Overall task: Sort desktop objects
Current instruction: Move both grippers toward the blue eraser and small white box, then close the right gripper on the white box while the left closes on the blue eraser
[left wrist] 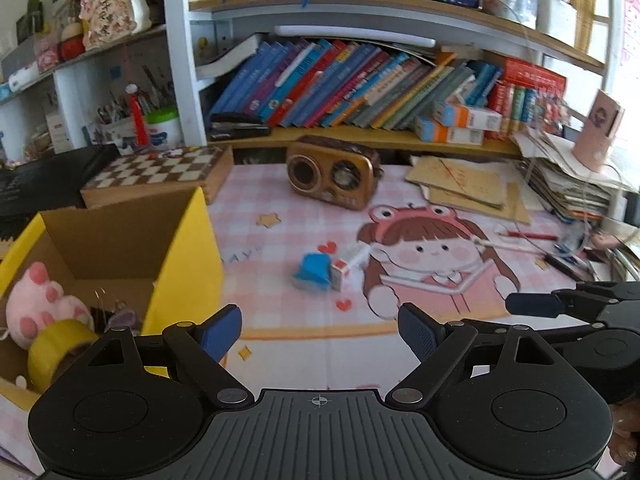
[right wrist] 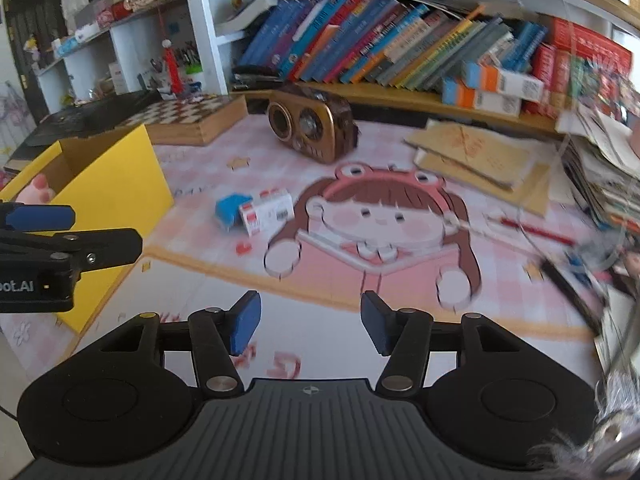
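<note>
A blue block (left wrist: 313,272) (right wrist: 231,209) and a small white and red box (left wrist: 349,265) (right wrist: 267,212) lie side by side on the pink cartoon desk mat (left wrist: 304,224) (right wrist: 320,312). A yellow cardboard box (left wrist: 182,264) (right wrist: 120,184) stands at the left; it holds a pink plush paw (left wrist: 40,306) and a yellow tape roll (left wrist: 56,350). My left gripper (left wrist: 320,332) is open and empty, near the box's right wall, short of the block. My right gripper (right wrist: 307,320) is open and empty, above the mat's front part.
A brown retro radio (left wrist: 334,172) (right wrist: 312,128), a chessboard box (left wrist: 160,172) (right wrist: 188,118), and brown envelopes (left wrist: 468,184) (right wrist: 480,156) lie at the back. A red pencil (left wrist: 530,235) (right wrist: 536,232) and pens (left wrist: 568,262) lie right. Bookshelves rise behind.
</note>
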A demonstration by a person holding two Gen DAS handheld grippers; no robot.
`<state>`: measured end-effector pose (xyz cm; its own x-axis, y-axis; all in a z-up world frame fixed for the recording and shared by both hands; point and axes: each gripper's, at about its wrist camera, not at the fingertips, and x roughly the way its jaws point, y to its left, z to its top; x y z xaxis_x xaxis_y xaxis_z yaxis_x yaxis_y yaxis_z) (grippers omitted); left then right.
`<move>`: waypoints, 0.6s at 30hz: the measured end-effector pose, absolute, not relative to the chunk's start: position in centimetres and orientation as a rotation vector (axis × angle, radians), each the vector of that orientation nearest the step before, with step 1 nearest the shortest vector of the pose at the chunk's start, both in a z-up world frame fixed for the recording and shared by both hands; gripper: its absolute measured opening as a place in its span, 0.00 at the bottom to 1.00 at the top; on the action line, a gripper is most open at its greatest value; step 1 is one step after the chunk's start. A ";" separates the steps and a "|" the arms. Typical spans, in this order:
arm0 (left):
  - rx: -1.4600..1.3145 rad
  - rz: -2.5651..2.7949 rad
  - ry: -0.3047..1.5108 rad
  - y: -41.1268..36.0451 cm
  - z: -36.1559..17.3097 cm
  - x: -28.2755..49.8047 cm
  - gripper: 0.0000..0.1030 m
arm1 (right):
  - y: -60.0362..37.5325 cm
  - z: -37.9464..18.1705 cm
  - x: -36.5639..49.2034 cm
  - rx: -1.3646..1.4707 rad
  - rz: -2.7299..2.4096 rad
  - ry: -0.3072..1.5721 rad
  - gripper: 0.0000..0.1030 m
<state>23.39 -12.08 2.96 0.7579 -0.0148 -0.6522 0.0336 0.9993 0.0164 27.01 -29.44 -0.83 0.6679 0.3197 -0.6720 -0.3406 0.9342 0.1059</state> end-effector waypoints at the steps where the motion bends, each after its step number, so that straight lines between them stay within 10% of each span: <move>1: 0.027 -0.020 0.710 -12.1 3.0 23.7 0.85 | -29.3 -0.9 27.7 -0.037 0.383 0.748 0.55; 18: 0.054 0.050 0.749 -12.1 2.1 26.5 0.85 | -24.9 -3.9 36.1 -0.152 0.585 0.694 0.68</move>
<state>26.51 -12.05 2.10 0.7311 0.0643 -0.6792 -0.0257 0.9974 0.0667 36.07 -24.94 -3.92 0.6161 0.4570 -0.6416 -0.5550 0.8298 0.0582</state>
